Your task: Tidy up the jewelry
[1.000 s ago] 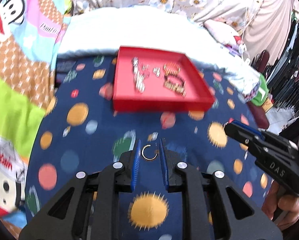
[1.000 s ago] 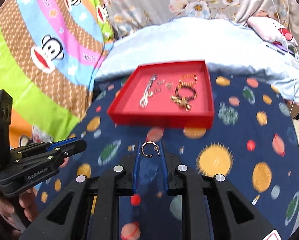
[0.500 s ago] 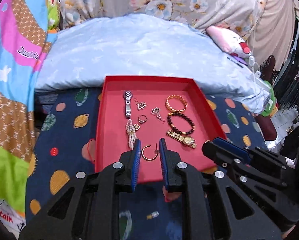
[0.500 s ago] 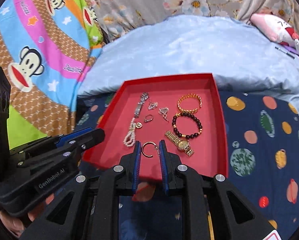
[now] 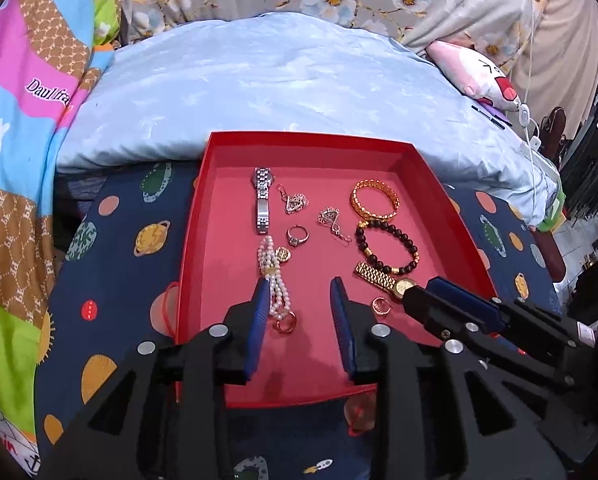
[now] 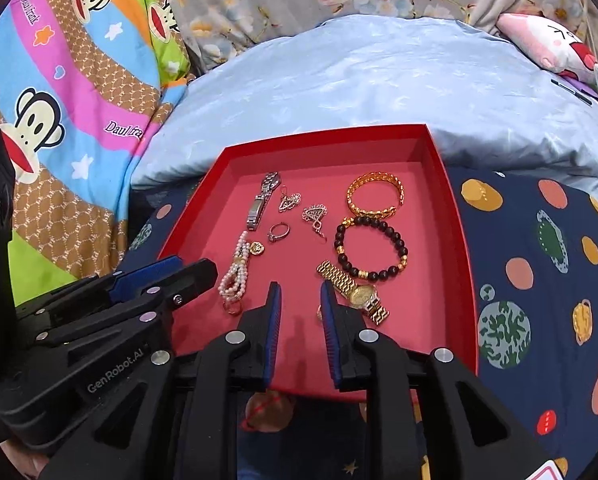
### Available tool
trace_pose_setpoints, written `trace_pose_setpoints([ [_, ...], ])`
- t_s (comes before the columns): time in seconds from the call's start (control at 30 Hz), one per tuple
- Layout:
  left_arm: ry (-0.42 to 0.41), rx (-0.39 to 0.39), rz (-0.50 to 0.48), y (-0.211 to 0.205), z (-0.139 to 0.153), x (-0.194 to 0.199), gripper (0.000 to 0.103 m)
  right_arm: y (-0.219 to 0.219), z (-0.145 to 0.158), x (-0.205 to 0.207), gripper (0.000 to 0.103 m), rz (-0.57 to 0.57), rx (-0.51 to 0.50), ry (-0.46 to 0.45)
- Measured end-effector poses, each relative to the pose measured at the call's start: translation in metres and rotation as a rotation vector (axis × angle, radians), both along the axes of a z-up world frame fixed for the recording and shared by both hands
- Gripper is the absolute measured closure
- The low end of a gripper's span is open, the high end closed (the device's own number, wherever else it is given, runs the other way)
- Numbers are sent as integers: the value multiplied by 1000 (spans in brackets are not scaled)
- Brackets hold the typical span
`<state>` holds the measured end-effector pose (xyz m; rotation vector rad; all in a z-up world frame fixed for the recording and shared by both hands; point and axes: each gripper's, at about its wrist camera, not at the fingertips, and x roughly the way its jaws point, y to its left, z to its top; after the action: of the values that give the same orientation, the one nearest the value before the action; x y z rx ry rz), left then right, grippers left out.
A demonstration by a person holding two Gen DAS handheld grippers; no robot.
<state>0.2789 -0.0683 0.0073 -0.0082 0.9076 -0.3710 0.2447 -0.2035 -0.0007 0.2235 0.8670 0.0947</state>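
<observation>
Starting at the left, the left gripper (image 5: 299, 320) was seen with its jaws spread and nothing held between them, poised low over the near part of the red tray (image 5: 215, 148). Just beside its left finger a pearl bracelet (image 5: 273, 276) lay, with a gold hoop earring (image 5: 285, 326) touching the bracelet's near end. Toward the right, a second gold hoop earring (image 5: 380, 305) rested close to the gold watch (image 5: 383, 278), with the right gripper (image 6: 299, 320) over it, jaws likewise parted and empty; in the right wrist view that hoop was largely hidden behind the right finger. The jewelry was all gathered inside the tray: a silver watch (image 5: 262, 200), two silver pendant earrings (image 5: 295, 200), a ring (image 5: 297, 236), a gold bangle (image 5: 375, 200) and a dark bead bracelet (image 5: 387, 246). A risk was judged from the crowding: a finger drawn back carelessly could snag the pearl strand or nudge a hoop out of place, since both hoops lay right at the fingertips. The two grippers were also close together, so a collision between them was thought possible. Beyond the tray, a pale blue quilt (image 5: 279, 80) and planet-patterned cloth (image 5: 119, 280) were noted; neither blocked access.
</observation>
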Motion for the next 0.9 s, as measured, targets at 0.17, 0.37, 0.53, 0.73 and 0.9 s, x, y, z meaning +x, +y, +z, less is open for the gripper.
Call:
trace_pose_setpoints([
  [0.17,15,5,14,2,-2,-6,73,3,1,-10,83,-5,7,1],
  [0.37,10,13,31,6,3,-22,73,4,4,-25,78,-27,12,10],
  [0.53,-5,29,60,8,12,-39,73,8,13,-43,71,-57,-30,-2],
  [0.73,-25,86,81,8,22,-59,73,15,24,-63,71,-81,-85,-28],
  [0.9,-32,113,100,9,29,-71,66,12,34,-76,62,-131,-119,-31],
])
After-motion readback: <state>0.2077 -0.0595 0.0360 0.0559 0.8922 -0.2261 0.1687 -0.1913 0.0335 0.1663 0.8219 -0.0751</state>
